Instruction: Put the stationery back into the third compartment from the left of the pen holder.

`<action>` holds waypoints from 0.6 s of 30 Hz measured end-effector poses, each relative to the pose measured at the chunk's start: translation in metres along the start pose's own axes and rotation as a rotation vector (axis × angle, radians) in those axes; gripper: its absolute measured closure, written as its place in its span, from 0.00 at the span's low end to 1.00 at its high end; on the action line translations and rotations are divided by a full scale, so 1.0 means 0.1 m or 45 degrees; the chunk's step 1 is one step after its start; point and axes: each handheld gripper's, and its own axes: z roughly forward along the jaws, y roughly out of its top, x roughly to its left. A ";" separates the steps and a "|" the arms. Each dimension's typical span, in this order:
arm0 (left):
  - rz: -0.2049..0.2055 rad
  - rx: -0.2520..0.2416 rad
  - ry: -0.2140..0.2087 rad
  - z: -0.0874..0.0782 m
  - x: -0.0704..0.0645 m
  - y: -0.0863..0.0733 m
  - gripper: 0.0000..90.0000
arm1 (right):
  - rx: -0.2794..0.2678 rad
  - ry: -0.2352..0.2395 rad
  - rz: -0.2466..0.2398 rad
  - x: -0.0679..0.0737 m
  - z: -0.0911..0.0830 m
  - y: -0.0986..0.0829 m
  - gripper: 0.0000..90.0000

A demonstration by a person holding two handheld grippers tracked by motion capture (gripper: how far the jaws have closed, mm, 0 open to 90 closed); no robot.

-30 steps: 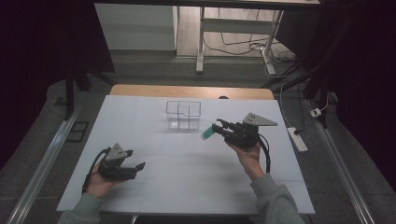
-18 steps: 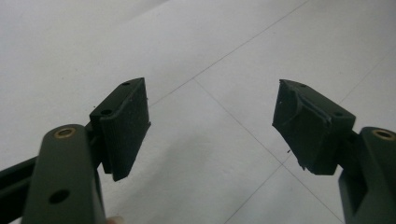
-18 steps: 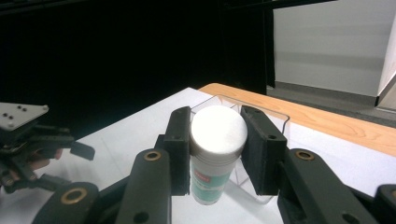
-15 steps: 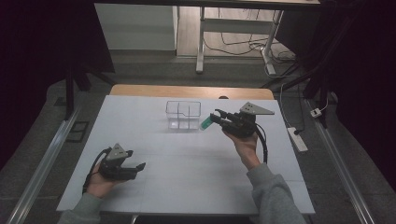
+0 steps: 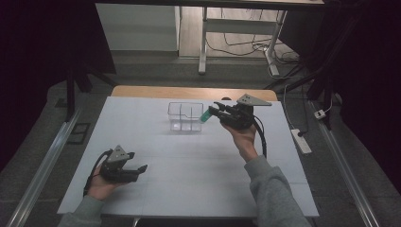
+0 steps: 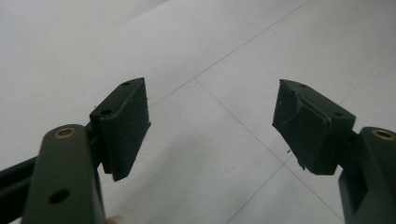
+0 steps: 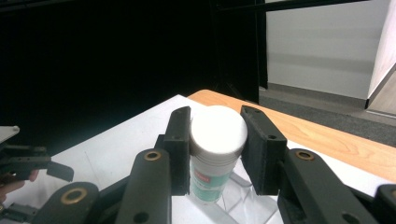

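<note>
Since a second ago the right gripper (image 5: 213,112) has carried the green bottle (image 5: 205,116) forward to the clear box (image 5: 185,116). Well nearer than the box, the left gripper (image 5: 140,171) rests on the white table (image 5: 198,170), jaws apart. Farther on, the right gripper's jaws clamp the bottle's white cap (image 7: 218,131) at the box's right rim.

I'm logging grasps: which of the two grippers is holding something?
The right gripper, shut on a white-capped green bottle by the clear bin; the left gripper is open.
</note>
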 end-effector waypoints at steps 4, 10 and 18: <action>-0.004 -0.005 0.001 0.00 0.00 0.00 0.30 | 0.001 -0.006 0.000 -0.02 0.07 0.05 0.71; 0.003 -0.003 0.000 0.00 0.00 0.00 0.30 | -0.007 -0.017 0.016 -0.07 0.18 0.10 0.71; 0.001 -0.006 -0.001 -0.01 0.01 0.00 0.30 | 0.017 -0.057 0.024 -0.15 0.35 0.14 0.71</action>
